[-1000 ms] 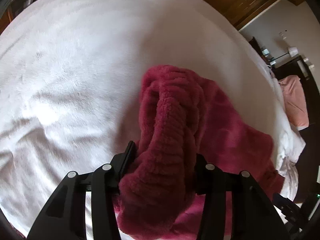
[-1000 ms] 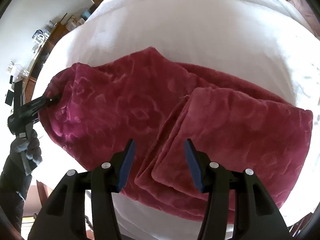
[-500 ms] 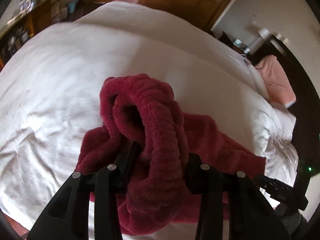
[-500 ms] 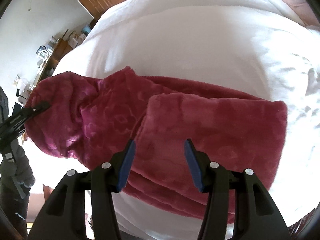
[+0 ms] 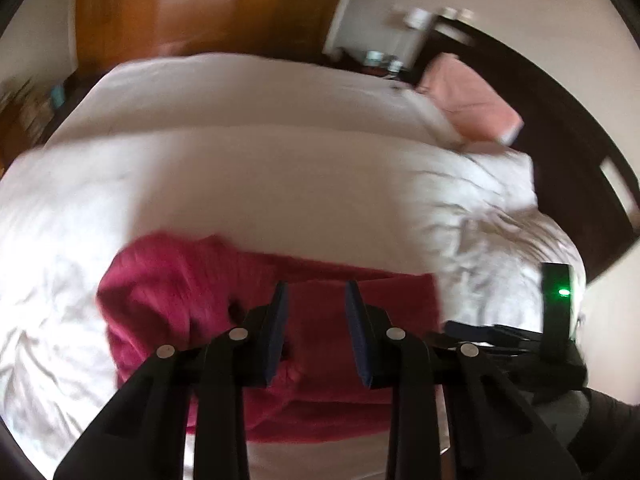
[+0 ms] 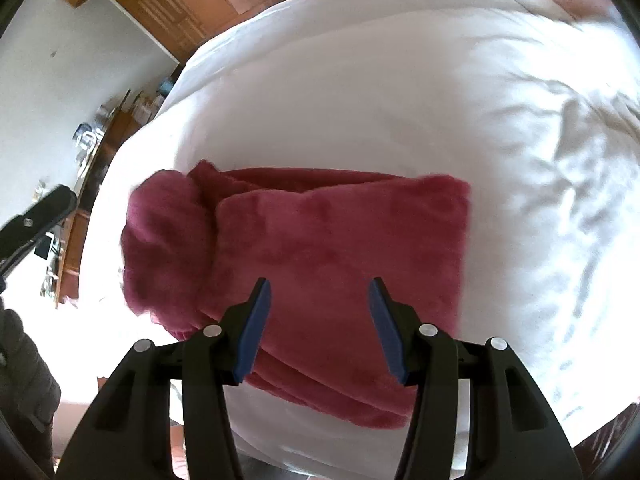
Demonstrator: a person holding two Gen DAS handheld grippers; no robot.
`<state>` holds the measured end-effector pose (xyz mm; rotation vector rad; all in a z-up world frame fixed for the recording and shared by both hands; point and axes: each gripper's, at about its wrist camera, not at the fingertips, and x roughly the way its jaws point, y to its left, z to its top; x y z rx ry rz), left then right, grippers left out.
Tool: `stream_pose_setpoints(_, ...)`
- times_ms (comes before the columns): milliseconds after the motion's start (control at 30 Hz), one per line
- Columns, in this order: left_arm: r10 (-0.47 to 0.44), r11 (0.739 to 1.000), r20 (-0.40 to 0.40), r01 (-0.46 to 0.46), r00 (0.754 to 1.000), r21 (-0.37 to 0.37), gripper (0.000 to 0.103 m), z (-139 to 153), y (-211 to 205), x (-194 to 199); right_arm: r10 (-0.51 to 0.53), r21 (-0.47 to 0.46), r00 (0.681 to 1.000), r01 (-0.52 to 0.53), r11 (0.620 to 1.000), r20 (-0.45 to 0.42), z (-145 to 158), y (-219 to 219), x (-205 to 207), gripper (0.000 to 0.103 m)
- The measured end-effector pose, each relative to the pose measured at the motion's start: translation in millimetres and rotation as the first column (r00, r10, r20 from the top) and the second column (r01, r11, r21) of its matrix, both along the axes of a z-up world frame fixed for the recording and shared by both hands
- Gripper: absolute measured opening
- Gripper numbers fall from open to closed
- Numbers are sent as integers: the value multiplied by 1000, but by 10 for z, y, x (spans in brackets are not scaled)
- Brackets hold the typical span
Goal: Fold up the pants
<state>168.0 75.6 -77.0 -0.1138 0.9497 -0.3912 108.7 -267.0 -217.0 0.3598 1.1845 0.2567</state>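
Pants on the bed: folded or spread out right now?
Folded. The red pants lie on the white bed as a compact stacked block, layered edges showing at its near side; neither gripper holds them.

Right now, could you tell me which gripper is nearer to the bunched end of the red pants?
Left. The left gripper hangs open just beside the bunched end of the pants; the right gripper is open above the flat folded part, farther along.
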Motion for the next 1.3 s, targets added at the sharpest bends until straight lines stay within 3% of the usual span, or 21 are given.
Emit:
stream_pose_setpoints(167, -59, 998, -18, 59, 998, -1, 30, -83, -518, -62, -6, 23, 1000, 6, 1000, 3, -16, -241, -89, 53)
stream_pose_setpoints(333, 24, 1000, -81, -24, 996, 1, 30, -247, -551, -133, 24, 45, 1000, -24, 999, -6, -70, -254, -60, 53)
stream_pose_setpoints(400, 90, 995, -119, -93, 989, -20, 33, -322, -276, -205, 42, 59, 999, -41, 997, -18, -98, -166, -14, 53)
stream_pose_setpoints(533, 245, 966, -158, -254, 957, -41, 62, -452, 284, -315, 92, 90, 995, -89, 992, -32, -141, 112, 122, 53)
stream_pose_setpoints(633, 331, 935, -205, -349, 921, -59, 67, -578, 657, -378, 133, 112, 990, -127, 986, -42, -136, 398, 273, 54)
stream_pose_setpoints(733, 388, 905, -271, -420, 881, -70, 69, -805, 984, -420, 163, 137, 986, -156, 978, -41, -96, 666, 419, 64)
stream_pose_setpoints(833, 423, 886, -323, -461, 847, -49, 71, -1041, 1209, -429, 221, 76, 975, -220, 973, -10, -44, 995, 577, 64)
stream_pose_setpoints(967, 423, 866, -416, -494, 805, -76, 71, -1373, 1395, -411, 330, -47, 944, -328, 943, 19, -69, 1470, 763, 64)
stream_pose_setpoints(1100, 402, 853, -474, -509, 784, -118, 71, -1587, 1513, -362, 458, -200, 888, -441, 875, 47, -156, 1920, 866, 64)
stream_pose_setpoints(1167, 393, 850, -486, -510, 781, -133, 71, -1633, 1539, -340, 517, -303, 855, -485, 821, 32, -272, 2115, 921, 64)
stream_pose_setpoints(1300, 367, 847, -505, -505, 781, -165, 72, -1719, 1602, -270, 577, -385, 817, -531, 754, 2, -416, 2278, 975, 64)
